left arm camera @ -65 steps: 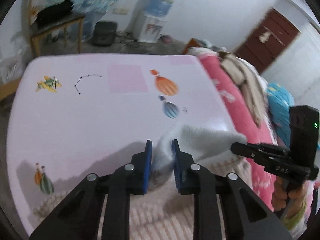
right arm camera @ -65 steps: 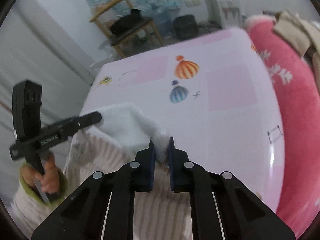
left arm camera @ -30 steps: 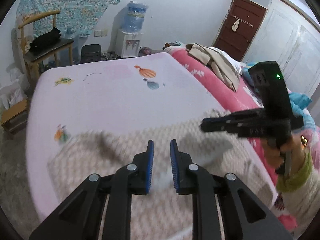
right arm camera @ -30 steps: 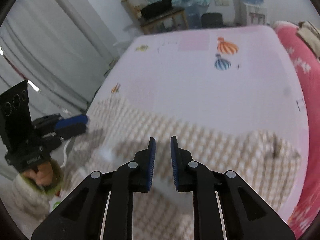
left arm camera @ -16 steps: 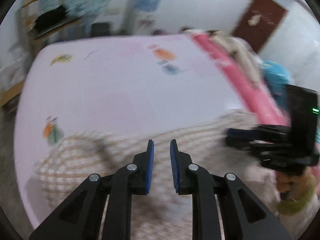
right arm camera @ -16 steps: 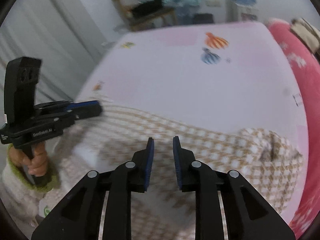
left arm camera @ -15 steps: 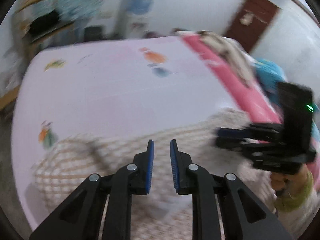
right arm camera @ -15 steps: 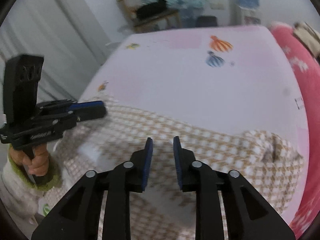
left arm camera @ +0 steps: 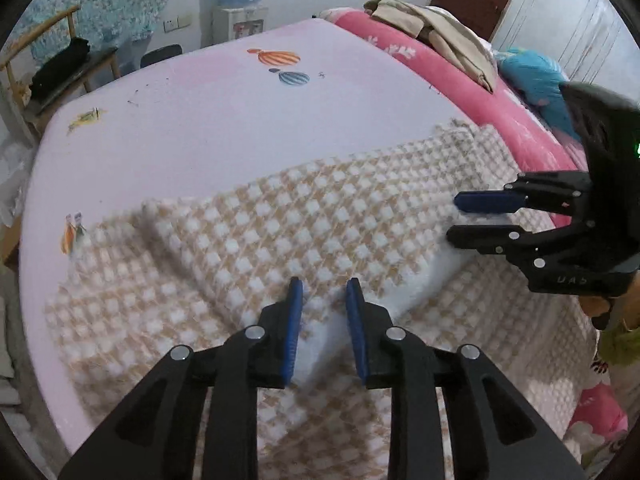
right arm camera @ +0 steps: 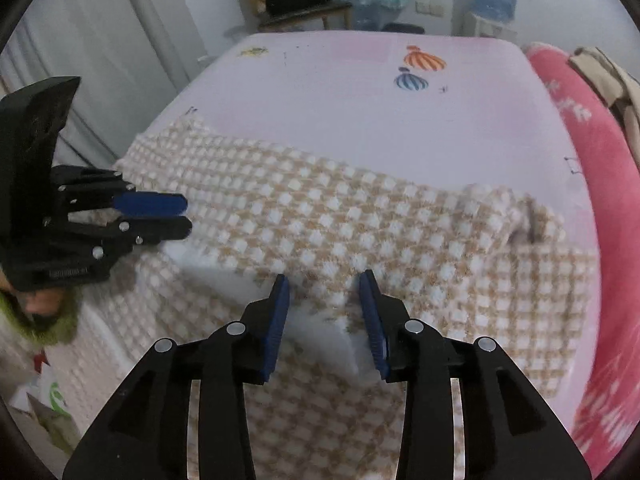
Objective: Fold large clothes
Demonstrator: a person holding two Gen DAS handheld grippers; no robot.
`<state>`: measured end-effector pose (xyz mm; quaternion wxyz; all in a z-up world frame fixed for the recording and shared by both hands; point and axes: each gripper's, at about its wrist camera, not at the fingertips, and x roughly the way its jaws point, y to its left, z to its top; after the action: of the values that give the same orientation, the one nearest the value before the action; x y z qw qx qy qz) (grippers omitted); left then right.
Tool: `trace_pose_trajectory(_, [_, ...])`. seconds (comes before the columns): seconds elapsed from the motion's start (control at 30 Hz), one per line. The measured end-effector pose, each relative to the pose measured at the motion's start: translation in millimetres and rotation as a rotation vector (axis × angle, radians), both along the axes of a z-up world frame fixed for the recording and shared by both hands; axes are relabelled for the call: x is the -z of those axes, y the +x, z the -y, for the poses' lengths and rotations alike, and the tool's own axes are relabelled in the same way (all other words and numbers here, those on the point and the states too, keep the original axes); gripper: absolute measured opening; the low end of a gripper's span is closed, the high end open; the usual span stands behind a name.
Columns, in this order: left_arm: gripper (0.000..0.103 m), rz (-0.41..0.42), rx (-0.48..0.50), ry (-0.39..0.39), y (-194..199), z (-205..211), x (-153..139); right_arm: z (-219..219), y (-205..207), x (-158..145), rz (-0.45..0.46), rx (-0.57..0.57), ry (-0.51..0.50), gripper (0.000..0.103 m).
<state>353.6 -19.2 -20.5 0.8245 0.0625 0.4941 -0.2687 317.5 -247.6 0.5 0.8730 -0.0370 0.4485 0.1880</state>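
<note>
1. The checked fleece garment (left arm camera: 280, 216) lies spread across the near half of the pink bed sheet (left arm camera: 208, 128), one layer already laid over onto itself, with the white plush lining (right arm camera: 224, 276) showing along the turned-back edge.
2. It looks soft, thick and limp; I judge it light for its size but bulky, so it will sag and drag unless lifted at two points; the nap should grip the pads well and nothing here is fragile.
3. The left gripper (left arm camera: 322, 304) has just been opening; its jaws stand slightly apart over the white edge, the cloth between them but not visibly pinched.
4. The right gripper (right arm camera: 323, 300) has likewise just been opening and is spread wider, the folded edge lying loose between its blue pads (right arm camera: 276, 316).
5. Best holds, in my view, are the two corners of the doubled edge, taken through both layers.
6. Surfaces: fuzzy tan-and-white check outside, smooth printed sheet with balloons (left arm camera: 280, 58), a pink quilt (left arm camera: 460, 80) along the bed's far side.
</note>
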Motion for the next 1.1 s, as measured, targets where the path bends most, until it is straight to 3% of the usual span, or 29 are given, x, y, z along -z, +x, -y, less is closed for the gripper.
trace_pose_trajectory(0.1, [0.023, -0.005, -0.023, -0.007, 1.1, -1.6, -11.6, -0.8, -0.7, -15.1, -0.015, 0.032, -0.006, 0.035])
trace_pose_trajectory(0.23, [0.023, 0.051, -0.045, -0.021, 9.7, -2.4, -27.1, 1.4, 14.5, -33.4, 0.049, 0.073, -0.009, 0.036])
trace_pose_trajectory(0.3, [0.023, 0.045, -0.074, -0.039, 19.4, -3.1, -29.6, 7.3, 27.0, -35.5, 0.047, 0.105, 0.033, 0.036])
trace_pose_trajectory(0.43, [0.023, 0.052, -0.144, -0.048, 41.8, -0.5, -25.0, 14.8, 49.4, -20.3, 0.029, 0.162, 0.058, 0.036])
trace_pose_trajectory(0.53, [0.023, -0.006, -0.176, 0.008, 56.1, -0.6, -1.4, 11.4, 54.9, -5.6, 0.041, 0.16, 0.02, 0.036])
trace_pose_trajectory(0.63, [0.023, -0.017, -0.185, -0.02, 54.6, -6.7, -0.2, 10.8, 50.6, -8.9, 0.04, 0.165, -0.003, 0.036])
trace_pose_trajectory(0.7, [0.023, -0.002, -0.184, -0.03, 46.7, -9.5, -11.0, 13.2, 40.1, -18.9, 0.035, 0.16, 0.046, 0.036])
trace_pose_trajectory(0.8, [0.023, 0.05, -0.103, -0.058, 25.2, -7.0, -25.2, 9.1, 19.3, -30.6, 0.069, 0.125, 0.063, 0.037])
trace_pose_trajectory(0.87, [0.027, 0.05, -0.059, -0.02, 11.4, -0.8, -21.5, 3.2, 13.9, -25.6, 0.064, 0.102, 0.041, 0.038])
trace_pose_trajectory(0.93, [0.029, 0.016, -0.043, 0.084, 5.0, 7.5, -1.5, -3.6, 15.9, -6.8, 0.028, 0.107, -0.037, 0.039])
trace_pose_trajectory(0.97, [0.029, 0.052, -0.044, 0.106, -2.4, 8.4, 0.5, -5.3, 14.3, -4.1, 0.037, 0.11, -0.045, 0.039])
trace_pose_trajectory(1.07, [0.03, 0.07, -0.072, 0.135, -14.5, 8.9, -11.8, -9.7, -3.5, -18.8, 0.054, 0.14, -0.079, 0.044])
trace_pose_trajectory(1.1, [0.036, 0.088, -0.085, 0.119, -25.5, 4.3, -20.7, -10.0, -13.1, -25.1, 0.067, 0.138, -0.067, 0.05])
